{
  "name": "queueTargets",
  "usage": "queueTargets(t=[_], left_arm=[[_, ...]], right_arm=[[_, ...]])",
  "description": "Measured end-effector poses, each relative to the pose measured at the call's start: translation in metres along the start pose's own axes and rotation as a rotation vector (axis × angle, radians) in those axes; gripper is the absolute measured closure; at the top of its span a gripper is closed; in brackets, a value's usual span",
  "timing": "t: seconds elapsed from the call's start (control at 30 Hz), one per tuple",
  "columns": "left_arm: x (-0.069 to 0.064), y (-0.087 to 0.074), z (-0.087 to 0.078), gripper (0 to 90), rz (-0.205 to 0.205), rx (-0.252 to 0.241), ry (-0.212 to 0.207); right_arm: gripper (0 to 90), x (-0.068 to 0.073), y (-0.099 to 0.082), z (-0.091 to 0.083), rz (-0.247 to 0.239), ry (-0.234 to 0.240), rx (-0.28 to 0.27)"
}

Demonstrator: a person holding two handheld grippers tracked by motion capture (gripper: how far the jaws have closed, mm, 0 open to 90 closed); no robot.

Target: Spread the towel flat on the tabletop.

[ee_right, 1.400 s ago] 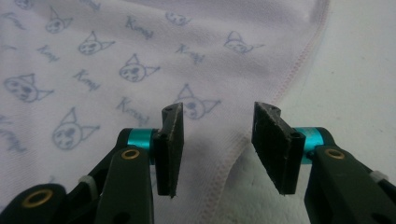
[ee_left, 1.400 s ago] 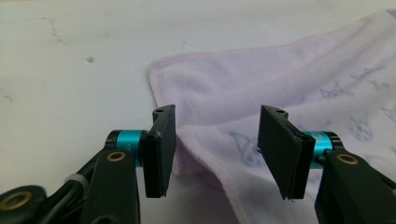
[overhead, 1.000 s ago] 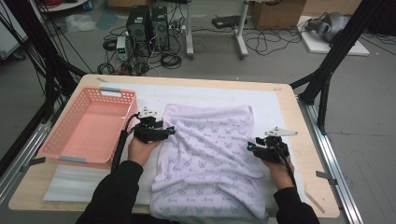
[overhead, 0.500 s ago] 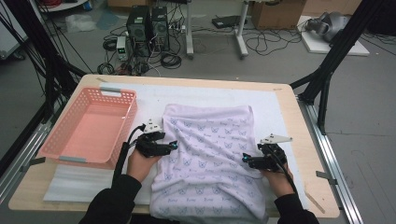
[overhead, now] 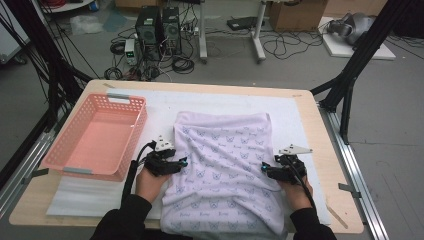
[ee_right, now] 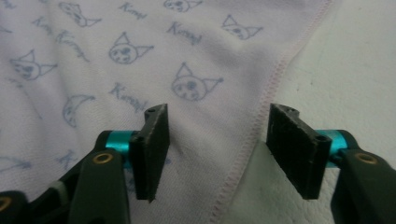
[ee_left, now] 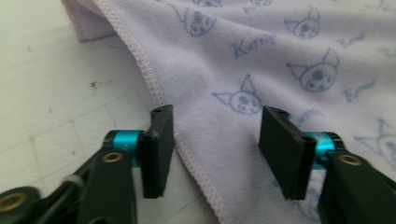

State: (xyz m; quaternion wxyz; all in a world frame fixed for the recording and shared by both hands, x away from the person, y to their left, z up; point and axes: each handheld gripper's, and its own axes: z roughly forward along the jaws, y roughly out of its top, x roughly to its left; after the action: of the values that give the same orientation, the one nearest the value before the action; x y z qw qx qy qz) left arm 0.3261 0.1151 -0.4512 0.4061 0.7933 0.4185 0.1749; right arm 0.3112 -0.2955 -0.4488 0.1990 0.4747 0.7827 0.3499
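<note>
A pale lilac towel (overhead: 222,160) printed with cat faces lies flat on the white mat, its near end hanging over the table's front edge. My left gripper (overhead: 183,163) is at the towel's left side. In the left gripper view the towel's stitched hem (ee_left: 161,95) runs between the open jaws of the left gripper (ee_left: 215,149), which have just been closing. My right gripper (overhead: 265,170) is at the towel's right side. In the right gripper view its jaws (ee_right: 217,149) straddle the right hem (ee_right: 268,88), also just closing, and the pads do not press on the cloth.
An empty pink plastic basket (overhead: 95,140) stands at the left of the table. The white mat (overhead: 300,125) covers most of the wooden tabletop (overhead: 320,150). Black frame legs (overhead: 350,75) rise at the back right, and computers and cables lie on the floor beyond.
My left hand has slid along the towel's left side toward the table's front edge. The right hand has shifted only slightly nearer. The towel lies as before.
</note>
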Motion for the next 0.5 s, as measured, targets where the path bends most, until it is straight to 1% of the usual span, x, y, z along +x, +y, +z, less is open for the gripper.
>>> queueTargets(t=[0.03,0.07,0.13,0.17,0.2,0.23,0.27,0.3,0.33,0.37,0.4,0.43,0.5], left_arm=[[0.000,0.000,0.000,50.9,0.010,-0.002,0.013],[0.001,0.000,-0.001,54.9,0.004,-0.006,0.019],[0.004,-0.001,-0.002,65.3,0.004,-0.007,0.021],[0.006,-0.001,-0.002,73.1,-0.001,-0.008,-0.007],[0.006,-0.001,-0.002,80.9,0.000,-0.006,-0.013],[0.007,-0.001,-0.003,81.5,0.007,-0.002,-0.014],[0.006,-0.001,-0.002,82.2,0.008,-0.005,-0.009],[0.005,-0.001,-0.002,83.1,0.014,-0.004,-0.010],[0.005,-0.001,-0.002,83.7,0.009,-0.006,-0.011],[0.006,-0.001,-0.002,83.9,-0.002,-0.007,-0.015],[0.008,-0.001,-0.002,84.3,-0.010,-0.006,-0.018],[0.009,-0.001,-0.002,84.5,-0.032,-0.013,-0.022],[0.012,0.000,-0.002,84.6,-0.056,-0.015,-0.012]], right_arm=[[42.8,0.000,0.000,0.000,-0.005,0.001,-0.002],[45.4,0.000,0.000,0.000,-0.007,0.006,-0.005],[50.0,0.001,0.001,0.000,-0.008,0.013,-0.004],[53.0,0.002,0.001,0.001,-0.014,0.013,-0.006],[57.8,0.002,0.002,0.001,-0.016,0.029,-0.009],[60.4,0.002,0.002,0.001,-0.015,0.032,-0.008],[66.0,0.002,0.002,0.001,-0.013,0.039,-0.011],[73.5,0.003,0.003,0.001,-0.016,0.055,-0.011],[80.0,0.003,0.003,0.002,-0.025,0.073,-0.012],[82.3,0.004,0.004,0.003,-0.028,0.083,-0.011],[83.5,0.005,0.004,0.003,-0.035,0.082,-0.007],[84.0,0.005,0.005,0.004,-0.043,0.084,-0.009],[84.5,0.005,0.005,0.005,-0.052,0.067,-0.017]])
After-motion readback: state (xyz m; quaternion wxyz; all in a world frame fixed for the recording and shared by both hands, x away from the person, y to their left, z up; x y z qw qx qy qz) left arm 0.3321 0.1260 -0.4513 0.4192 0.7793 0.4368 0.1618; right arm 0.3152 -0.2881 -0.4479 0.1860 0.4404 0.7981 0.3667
